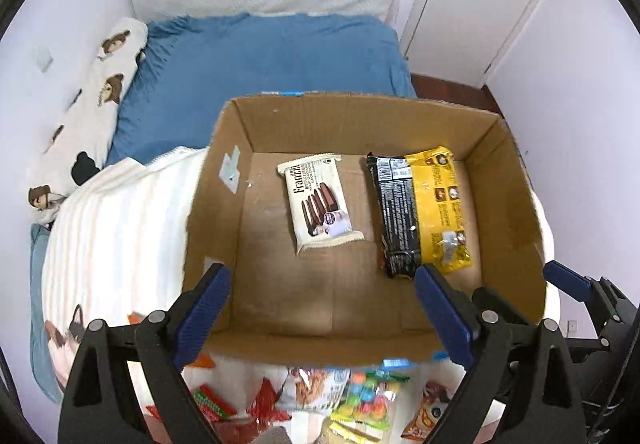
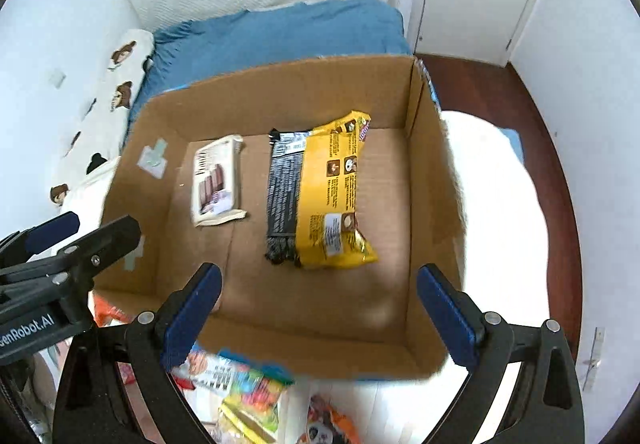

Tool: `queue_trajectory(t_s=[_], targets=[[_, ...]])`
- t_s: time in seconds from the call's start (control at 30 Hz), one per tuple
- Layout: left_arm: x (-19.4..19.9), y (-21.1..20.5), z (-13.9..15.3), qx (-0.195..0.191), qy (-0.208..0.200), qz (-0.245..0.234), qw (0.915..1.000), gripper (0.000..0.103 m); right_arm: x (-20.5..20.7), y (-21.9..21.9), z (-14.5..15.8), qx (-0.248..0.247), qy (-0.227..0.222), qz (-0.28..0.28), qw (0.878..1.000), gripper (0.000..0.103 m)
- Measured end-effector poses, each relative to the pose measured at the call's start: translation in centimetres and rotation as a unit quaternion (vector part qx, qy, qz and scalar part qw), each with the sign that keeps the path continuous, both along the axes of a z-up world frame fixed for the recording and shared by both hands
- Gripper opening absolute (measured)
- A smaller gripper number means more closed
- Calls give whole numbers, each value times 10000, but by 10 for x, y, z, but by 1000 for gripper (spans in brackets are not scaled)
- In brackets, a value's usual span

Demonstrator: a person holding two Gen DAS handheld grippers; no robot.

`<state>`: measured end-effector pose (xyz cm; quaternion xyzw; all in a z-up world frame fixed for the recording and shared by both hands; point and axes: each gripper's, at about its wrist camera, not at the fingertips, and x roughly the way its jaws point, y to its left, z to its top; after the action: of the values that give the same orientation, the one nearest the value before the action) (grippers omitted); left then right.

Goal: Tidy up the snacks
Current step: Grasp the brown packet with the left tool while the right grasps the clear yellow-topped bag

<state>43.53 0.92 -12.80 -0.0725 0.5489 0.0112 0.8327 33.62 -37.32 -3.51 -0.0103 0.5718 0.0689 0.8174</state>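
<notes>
On a bed, an open cardboard box [image 1: 224, 180] sits on a white blanket [image 1: 116, 228], and every place below is given from that box. Inside, toward its far wall, lie a white Franzzi wafer pack [image 1: 318, 204] and, just beside it, a yellow and black snack bag [image 1: 424, 208] whose small print is unreadable. Bare cardboard floor fills the near half and the left side. Outside the near wall, loose bright snack packets [image 1: 360, 400] lie in a heap. Above that wall hangs the left hand-held gripper [image 1: 322, 310], jaws spread wide, holding nothing. Beside it, the right hand-held gripper [image 2: 318, 310] is equally wide and empty. Only the right wrist view shows lettering reading "enRobot.AI" on the left tool.
</notes>
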Motion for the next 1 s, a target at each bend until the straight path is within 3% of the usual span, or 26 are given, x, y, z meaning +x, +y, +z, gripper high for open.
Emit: queue_trajectory(t_s=[0.3, 0.43, 0.6, 0.73, 0.83, 0.9, 1.0], targets=[[-69, 9, 41, -156, -479, -72, 9987, 94, -68, 21, 38, 301, -247, -30, 9992, 100], [-113, 26, 34, 25, -387, -38, 9992, 94, -104, 24, 18, 631, 83, -148, 9979, 100], [-162, 55, -22, 461, 108, -5, 9989, 94, -144, 31, -45, 1179, 851, -467, 9883, 100], [-181, 70, -90, 827, 789, -413, 9926, 94, -168, 42, -106, 1553, 1488, -793, 9734, 100], [-187, 68, -139, 1159, 1156, -942, 9820, 94, -179, 51, -137, 1713, 1703, -1036, 9648, 97], [-189, 61, -159, 1350, 1266, -1320, 9738, 94, -185, 58, -158, 1749, 1875, -1185, 9593, 79], [-188, 43, -184, 1635, 1298, -2013, 9570, 94, -191, 70, -184, 1719, 2052, -1339, 9541, 79]])
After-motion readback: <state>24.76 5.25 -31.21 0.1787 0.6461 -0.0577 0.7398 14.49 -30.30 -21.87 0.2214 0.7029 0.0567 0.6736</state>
